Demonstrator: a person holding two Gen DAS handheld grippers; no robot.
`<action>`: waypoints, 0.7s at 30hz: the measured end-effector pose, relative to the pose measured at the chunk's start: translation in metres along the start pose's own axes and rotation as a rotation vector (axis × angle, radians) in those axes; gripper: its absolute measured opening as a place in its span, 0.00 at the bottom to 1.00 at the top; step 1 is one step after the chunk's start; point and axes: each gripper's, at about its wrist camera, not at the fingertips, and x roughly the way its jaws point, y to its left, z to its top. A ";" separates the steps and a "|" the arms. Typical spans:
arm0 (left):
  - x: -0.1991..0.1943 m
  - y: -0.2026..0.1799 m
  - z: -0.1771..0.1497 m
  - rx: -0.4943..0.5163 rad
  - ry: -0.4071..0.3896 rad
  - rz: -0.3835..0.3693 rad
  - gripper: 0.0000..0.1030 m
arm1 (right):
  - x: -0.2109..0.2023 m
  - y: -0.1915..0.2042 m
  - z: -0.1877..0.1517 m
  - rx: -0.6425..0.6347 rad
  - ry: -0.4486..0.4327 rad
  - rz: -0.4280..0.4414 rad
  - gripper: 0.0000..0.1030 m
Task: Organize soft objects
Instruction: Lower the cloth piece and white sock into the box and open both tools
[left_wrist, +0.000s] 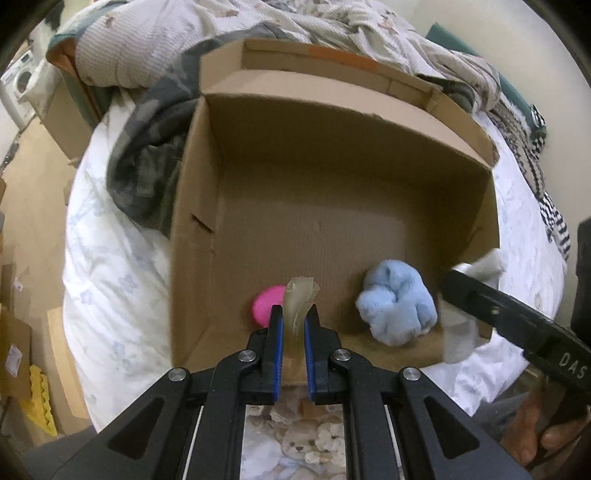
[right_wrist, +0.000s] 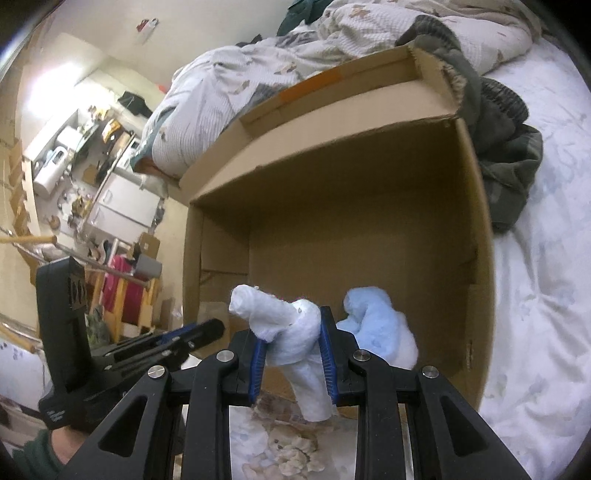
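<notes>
An open cardboard box (left_wrist: 332, 155) lies on the bed; it also shows in the right wrist view (right_wrist: 369, 177). Inside near its front lie a fluffy light-blue soft toy (left_wrist: 397, 306) (right_wrist: 380, 325) and a pink soft object (left_wrist: 264, 304), partly hidden. My left gripper (left_wrist: 294, 314) is shut on a floppy translucent beige piece (left_wrist: 298, 299) at the box's front edge. My right gripper (right_wrist: 293, 325) is shut on a knotted white sock (right_wrist: 291, 332) over the front edge; in the left wrist view this gripper (left_wrist: 458, 280) holds the white sock (left_wrist: 458, 332) at the box's right corner.
The box rests on a white floral bedsheet (left_wrist: 110, 266). A dark grey-green blanket (left_wrist: 151, 162) lies bunched at one side of the box, a crumpled quilt (left_wrist: 295, 18) behind. A teddy-bear print fabric (left_wrist: 295, 443) lies below the grippers. Cluttered room furniture (right_wrist: 92, 166) stands beyond the bed.
</notes>
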 end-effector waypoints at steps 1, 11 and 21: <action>0.000 -0.001 0.000 0.006 -0.004 0.003 0.10 | 0.002 0.002 0.000 -0.008 0.006 0.002 0.28; -0.001 -0.001 0.005 0.023 -0.065 0.038 0.14 | 0.016 0.006 -0.005 -0.033 0.014 -0.003 0.28; 0.001 0.002 0.005 0.016 -0.069 0.065 0.27 | 0.013 0.003 -0.005 -0.018 -0.001 -0.013 0.29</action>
